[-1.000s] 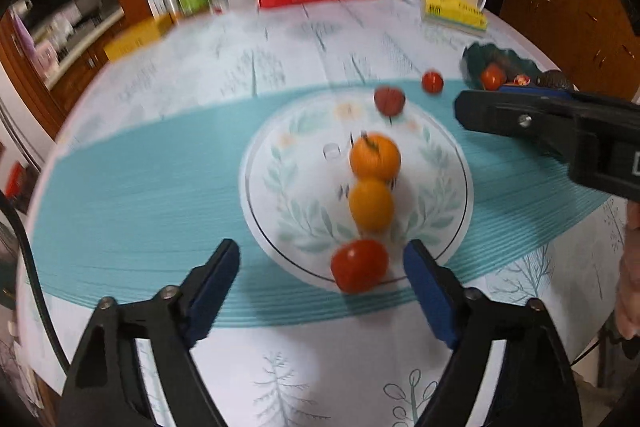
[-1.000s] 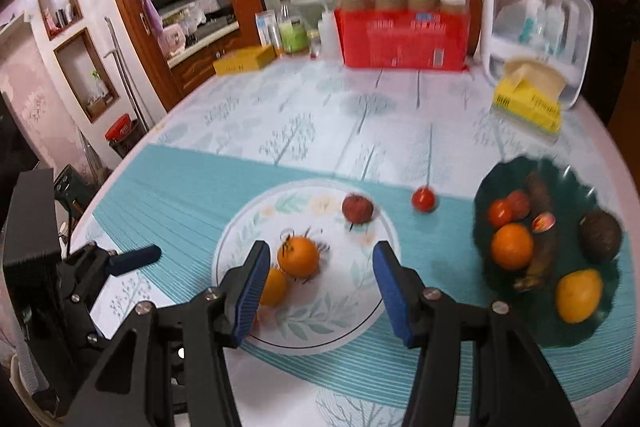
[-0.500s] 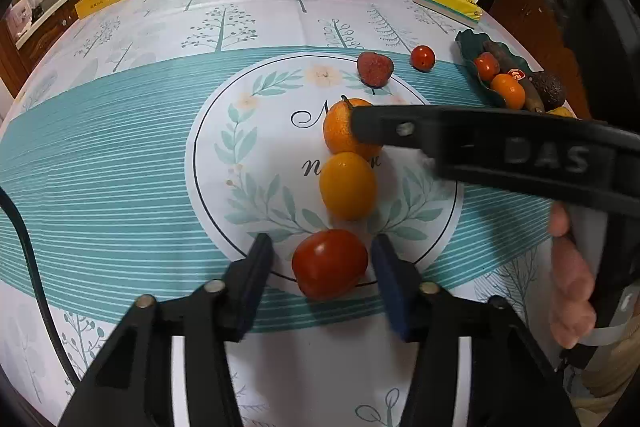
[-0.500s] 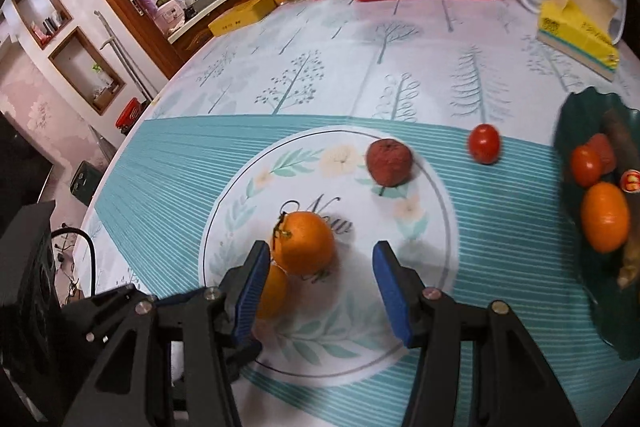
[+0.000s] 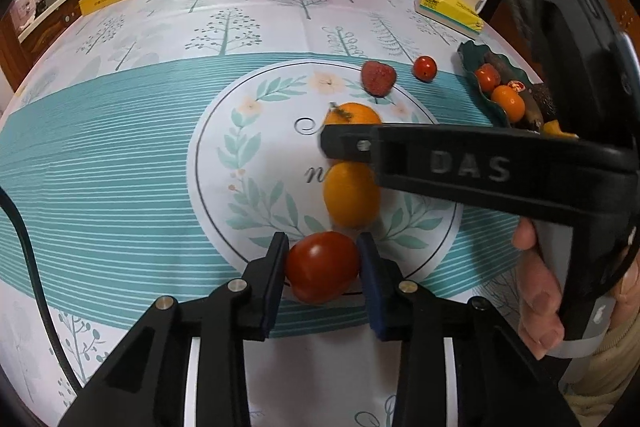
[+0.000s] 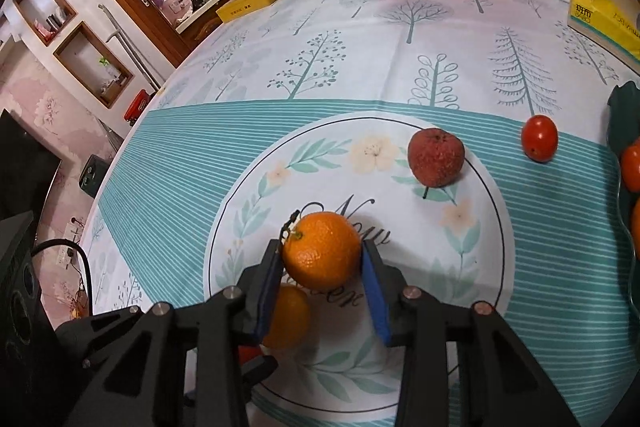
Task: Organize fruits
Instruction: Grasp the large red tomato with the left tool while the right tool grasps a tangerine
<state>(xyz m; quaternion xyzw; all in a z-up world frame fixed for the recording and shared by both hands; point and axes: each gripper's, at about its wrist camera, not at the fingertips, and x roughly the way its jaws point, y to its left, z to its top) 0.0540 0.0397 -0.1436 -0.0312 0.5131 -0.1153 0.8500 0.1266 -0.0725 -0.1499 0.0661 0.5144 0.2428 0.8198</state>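
The left gripper (image 5: pixel 323 267) is closing on a tomato (image 5: pixel 322 266), pads touching it, at the near rim of the printed circle (image 5: pixel 208 163). The right gripper (image 6: pixel 322 273) is closing on an orange (image 6: pixel 322 250) mid-circle, stem up-left; contact looks likely.

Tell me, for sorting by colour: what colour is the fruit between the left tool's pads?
Red tomato, clearest in the left wrist view.
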